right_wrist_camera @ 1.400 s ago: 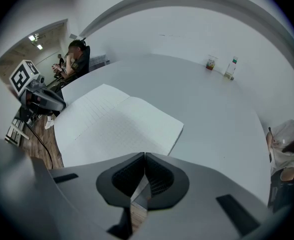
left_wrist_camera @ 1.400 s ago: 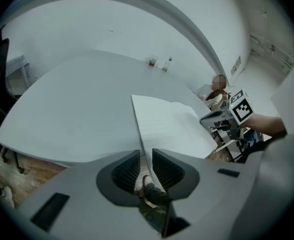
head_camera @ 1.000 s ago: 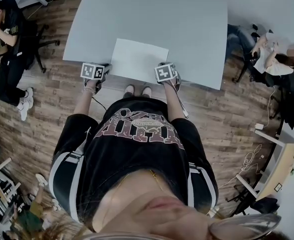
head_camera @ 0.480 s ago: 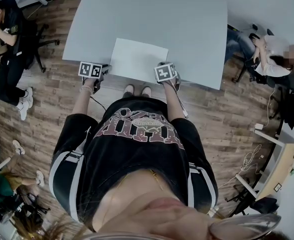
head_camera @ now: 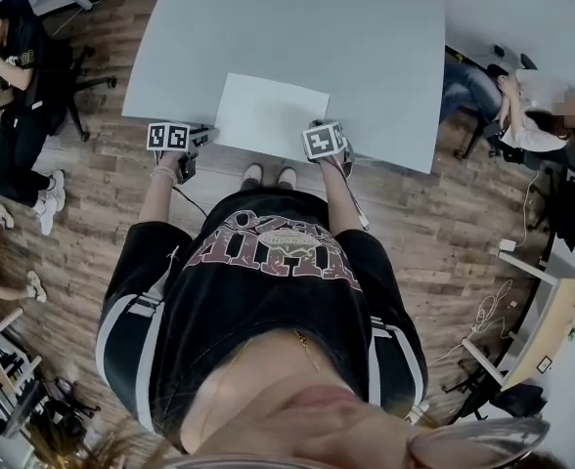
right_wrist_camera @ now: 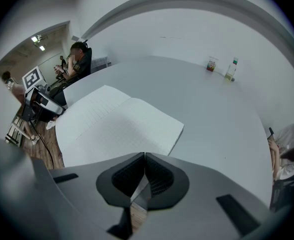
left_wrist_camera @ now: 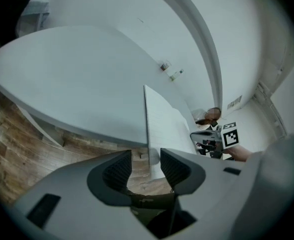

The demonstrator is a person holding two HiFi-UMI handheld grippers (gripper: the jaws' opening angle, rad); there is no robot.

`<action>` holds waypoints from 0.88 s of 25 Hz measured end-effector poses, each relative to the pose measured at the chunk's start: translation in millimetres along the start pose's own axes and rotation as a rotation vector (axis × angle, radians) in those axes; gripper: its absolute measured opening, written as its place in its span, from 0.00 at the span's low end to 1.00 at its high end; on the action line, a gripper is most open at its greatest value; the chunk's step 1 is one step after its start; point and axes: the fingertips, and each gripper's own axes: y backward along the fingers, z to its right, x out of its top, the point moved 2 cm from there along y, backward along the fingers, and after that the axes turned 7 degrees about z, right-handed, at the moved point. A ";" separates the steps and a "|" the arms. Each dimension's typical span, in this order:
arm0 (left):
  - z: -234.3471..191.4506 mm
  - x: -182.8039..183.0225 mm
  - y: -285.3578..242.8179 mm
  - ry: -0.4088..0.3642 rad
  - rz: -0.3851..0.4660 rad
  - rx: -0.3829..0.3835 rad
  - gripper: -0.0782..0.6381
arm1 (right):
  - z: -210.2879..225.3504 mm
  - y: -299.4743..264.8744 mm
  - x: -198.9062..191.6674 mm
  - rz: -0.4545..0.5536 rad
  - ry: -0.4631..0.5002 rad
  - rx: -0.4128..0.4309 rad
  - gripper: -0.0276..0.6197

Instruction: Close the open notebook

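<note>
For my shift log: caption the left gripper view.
Left gripper, fingers just opened, aimed along the edge of the open notebook at the table rim, not gripping it.

I see the notebook (head_camera: 271,115) lying open and flat on the pale grey tabletop (head_camera: 297,27), at the near edge. Both white pages face up and are faintly lined, with a shallow crease at the fold between them. Its near side juts slightly past the tabletop's rim.
</note>
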 end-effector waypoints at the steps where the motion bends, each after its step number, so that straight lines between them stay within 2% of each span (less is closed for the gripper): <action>1: -1.9 -1.9 -1.0 0.014 -0.003 -0.007 0.41 | -0.3 -0.6 -0.6 -0.001 0.001 0.000 0.07; 4: -5.8 -3.5 -1.1 0.040 0.000 -0.030 0.41 | -3.1 -2.5 0.1 -0.004 0.004 -0.001 0.07; 8: 2.2 -0.6 -4.2 0.093 0.028 -0.100 0.41 | -2.9 -0.7 0.8 0.001 0.003 -0.002 0.07; 12: 14.9 -1.5 -14.3 0.071 -0.004 -0.141 0.41 | -0.6 2.0 -0.2 0.001 0.003 -0.003 0.07; 16: 15.2 -0.6 -22.2 0.048 -0.034 -0.140 0.41 | -1.4 1.5 1.3 0.006 -0.005 -0.005 0.07; 22: 18.3 -2.2 -20.0 0.076 -0.017 -0.162 0.39 | -1.1 1.8 -1.9 0.005 -0.010 -0.002 0.07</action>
